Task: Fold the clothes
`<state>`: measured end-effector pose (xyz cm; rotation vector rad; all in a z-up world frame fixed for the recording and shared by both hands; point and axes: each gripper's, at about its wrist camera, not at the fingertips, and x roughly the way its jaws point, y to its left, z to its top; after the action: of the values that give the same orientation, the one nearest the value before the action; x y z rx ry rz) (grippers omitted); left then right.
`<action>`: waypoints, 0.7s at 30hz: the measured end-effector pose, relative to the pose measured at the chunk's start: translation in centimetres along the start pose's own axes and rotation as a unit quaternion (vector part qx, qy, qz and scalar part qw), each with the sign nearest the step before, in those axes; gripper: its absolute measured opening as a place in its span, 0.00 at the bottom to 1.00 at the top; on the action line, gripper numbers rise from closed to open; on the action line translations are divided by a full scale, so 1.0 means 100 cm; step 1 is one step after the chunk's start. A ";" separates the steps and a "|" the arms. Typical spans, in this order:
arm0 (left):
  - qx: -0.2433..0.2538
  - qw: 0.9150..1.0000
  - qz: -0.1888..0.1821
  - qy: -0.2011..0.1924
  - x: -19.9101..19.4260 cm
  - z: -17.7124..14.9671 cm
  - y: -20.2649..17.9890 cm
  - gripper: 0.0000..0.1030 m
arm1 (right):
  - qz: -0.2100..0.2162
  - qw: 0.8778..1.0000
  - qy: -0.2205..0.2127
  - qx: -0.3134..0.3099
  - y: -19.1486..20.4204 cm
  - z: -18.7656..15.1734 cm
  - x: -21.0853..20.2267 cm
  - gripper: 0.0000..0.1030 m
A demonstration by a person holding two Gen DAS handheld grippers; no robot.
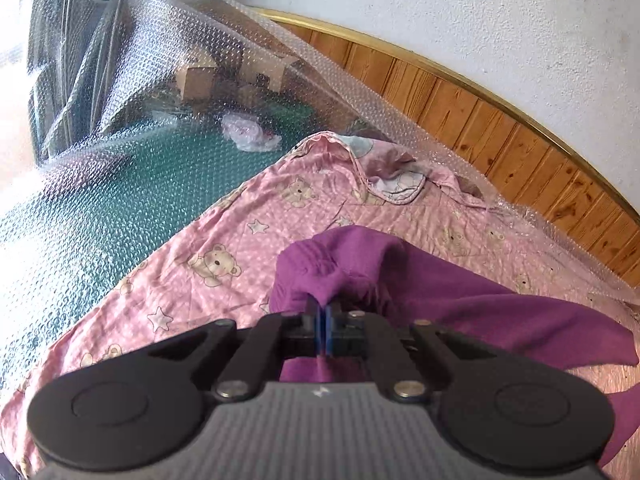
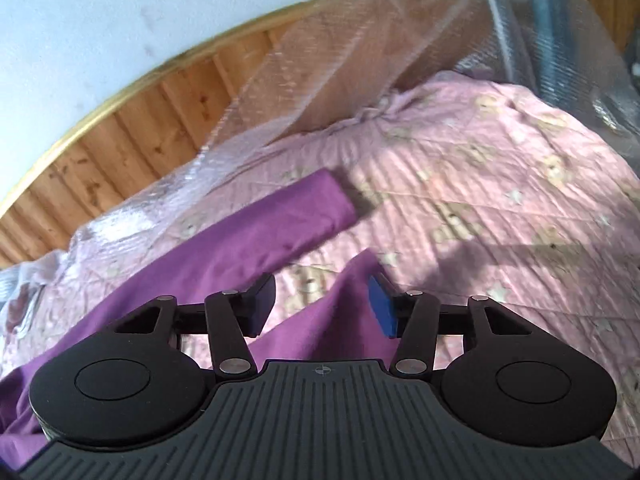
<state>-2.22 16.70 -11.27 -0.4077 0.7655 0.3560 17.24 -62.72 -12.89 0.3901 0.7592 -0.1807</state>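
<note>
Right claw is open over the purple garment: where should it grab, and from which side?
Probably the pointed fabric edge of the purple garment lying between the right claw fingers. Come straight down from above and pinch; that flap sits free on the pink quilt. The left claw already pinches another bunch.

The purple garment [image 2: 224, 248] runs off the frame's left edge, and boxes [image 1: 200, 78] blur behind bubble wrap [image 1: 160, 40].

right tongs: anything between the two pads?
Yes. In the right wrist view, a purple garment corner runs up between the open right tongs, with pink bear quilt beside it. Neither pad visibly presses it.
</note>
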 end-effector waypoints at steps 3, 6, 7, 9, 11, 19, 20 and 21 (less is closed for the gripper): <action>-0.005 1.000 -0.003 -0.003 -0.006 -0.008 -0.002 0.02 | 0.007 0.996 0.002 0.089 -0.046 -0.034 -0.005 0.65; -0.003 1.000 0.009 0.008 -0.006 -0.013 -0.003 0.02 | 0.006 0.994 0.054 0.096 -0.063 -0.068 0.022 0.62; -0.002 1.000 0.013 0.012 -0.006 -0.014 -0.004 0.02 | 0.011 0.994 0.052 0.097 -0.064 -0.074 0.028 0.62; 0.004 1.000 0.021 0.017 -0.007 -0.015 -0.007 0.02 | 0.028 0.994 0.040 0.096 -0.058 -0.077 0.039 0.62; 0.008 0.999 0.025 0.018 -0.008 -0.014 -0.011 0.02 | 0.031 0.996 0.048 0.075 -0.047 -0.076 0.055 0.60; 0.021 0.999 0.007 0.026 -0.011 -0.012 -0.028 0.03 | -0.006 0.999 -0.001 0.037 -0.049 -0.052 0.003 0.00; 0.028 0.999 0.003 0.040 -0.007 -0.017 -0.032 0.04 | -0.026 0.999 -0.005 0.036 -0.059 -0.051 -0.008 0.00; 0.034 0.998 0.005 0.051 -0.003 -0.022 -0.034 0.08 | -0.050 0.999 0.000 0.021 -0.066 -0.053 -0.012 0.00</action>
<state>-2.15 12.66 -11.73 -0.3598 0.8778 0.3188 11.07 -66.55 -17.35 0.3916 0.7769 -0.2916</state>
